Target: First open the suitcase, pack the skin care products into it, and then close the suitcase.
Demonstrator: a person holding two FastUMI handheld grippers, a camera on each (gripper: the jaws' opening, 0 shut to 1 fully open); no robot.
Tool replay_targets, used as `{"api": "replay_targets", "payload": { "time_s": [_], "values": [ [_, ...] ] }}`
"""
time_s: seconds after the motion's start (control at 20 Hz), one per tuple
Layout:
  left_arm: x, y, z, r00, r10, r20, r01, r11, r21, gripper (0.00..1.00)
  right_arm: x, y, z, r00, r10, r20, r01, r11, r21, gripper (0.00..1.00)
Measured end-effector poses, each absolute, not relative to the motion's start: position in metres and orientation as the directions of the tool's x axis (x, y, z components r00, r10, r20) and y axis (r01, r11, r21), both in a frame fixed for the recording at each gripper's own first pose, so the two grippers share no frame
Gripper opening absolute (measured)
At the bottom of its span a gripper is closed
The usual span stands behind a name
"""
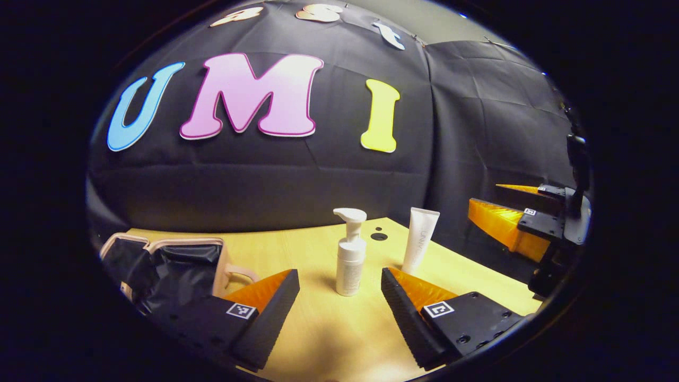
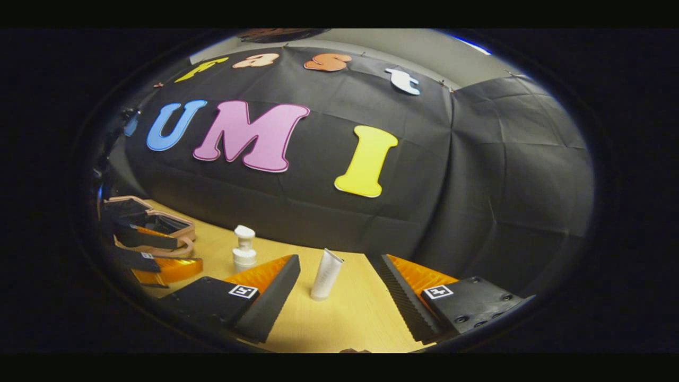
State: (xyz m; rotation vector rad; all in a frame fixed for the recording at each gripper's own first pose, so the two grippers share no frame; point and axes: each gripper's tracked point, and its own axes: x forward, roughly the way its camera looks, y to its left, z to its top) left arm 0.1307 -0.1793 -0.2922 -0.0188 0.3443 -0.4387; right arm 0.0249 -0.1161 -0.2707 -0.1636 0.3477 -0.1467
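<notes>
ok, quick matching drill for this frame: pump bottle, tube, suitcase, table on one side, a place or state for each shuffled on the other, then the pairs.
Things:
1. pump bottle
2. tube
3. suitcase
4. table

Places or states:
A. open, dark lining showing, at the table's left end
B. upright ahead of the left gripper, between its open fingers
C. pale wood, carrying everything else
D. standing on its cap ahead of the right gripper

Pairs: 1-B, 2-D, 3-A, 4-C

White pump bottle (image 1: 350, 260), white tube (image 1: 420, 240), pale wood-grain table (image 1: 318, 339), pink-trimmed black-lined suitcase (image 1: 175, 265).
</notes>
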Motion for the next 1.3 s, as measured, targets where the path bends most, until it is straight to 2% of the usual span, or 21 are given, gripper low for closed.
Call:
{"api": "replay_targets", "payload": {
  "time_s": [0.45, 0.75, 0.95, 1.0, 1.05, 1.1, 1.3],
  "values": [
    [0.199, -0.231, -0.342, 0.836, -0.429, -0.343, 0.415, 0.902, -0.117, 0.98, 0.023, -0.148, -0.311, 0.9, -0.197, -0.388, 0.141, 0.976, -0.167, 0.97],
    [0.246, -0.266, -0.364, 0.828, -0.418, -0.373, 0.38, 0.908, -0.174, 0.98, 0.031, -0.145, -0.358, 0.857, -0.221, -0.465, 0.188, 0.975, -0.118, 0.97],
    [0.258, -0.273, -0.382, 0.814, -0.41, -0.411, 0.382, 0.912, -0.152, 0.98, 0.047, -0.132, -0.385, 0.842, -0.216, -0.495, 0.192, 0.976, -0.101, 0.97],
    [0.262, -0.27, -0.383, 0.819, -0.397, -0.414, 0.373, 0.917, -0.141, 0.96, 0.047, -0.133, -0.395, 0.829, -0.224, -0.512, 0.204, 0.974, -0.095, 0.97],
    [0.266, -0.27, -0.383, 0.817, -0.403, -0.413, 0.375, 0.915, -0.15, 0.9, 0.048, -0.135, -0.405, 0.815, -0.23, -0.531, 0.222, 0.972, -0.08, 0.99],
    [0.262, -0.27, -0.38, 0.802, -0.425, -0.42, 0.392, 0.905, -0.167, 0.69, 0.05, -0.137, -0.413, 0.804, -0.241, -0.544, 0.244, 0.967, -0.067, 0.97],
    [0.263, -0.256, -0.384, 0.797, -0.419, -0.435, 0.382, 0.908, -0.174, 0.65, 0.067, -0.14, -0.444, 0.779, -0.244, -0.577, 0.252, 0.965, -0.069, 0.97]
  ]
}}
